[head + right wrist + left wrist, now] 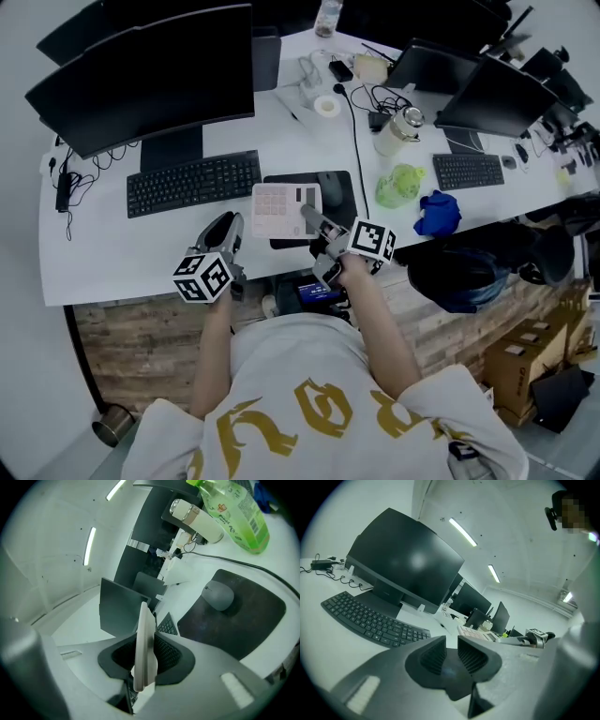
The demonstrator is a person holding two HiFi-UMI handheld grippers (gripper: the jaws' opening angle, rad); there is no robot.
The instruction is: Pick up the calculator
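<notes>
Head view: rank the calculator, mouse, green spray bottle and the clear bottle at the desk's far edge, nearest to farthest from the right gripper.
1. Calculator: clamped in the right gripper, reaching out to its left.
2. Mouse: just beyond the gripper.
3. Green spray bottle: farther off to the right.
4. Clear bottle: farthest, at the view's top.

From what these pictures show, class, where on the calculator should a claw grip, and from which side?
The thin right edge, coming from the near right: the calculator is a flat slab, so jaws span its thickness, as the right claw does.
</notes>
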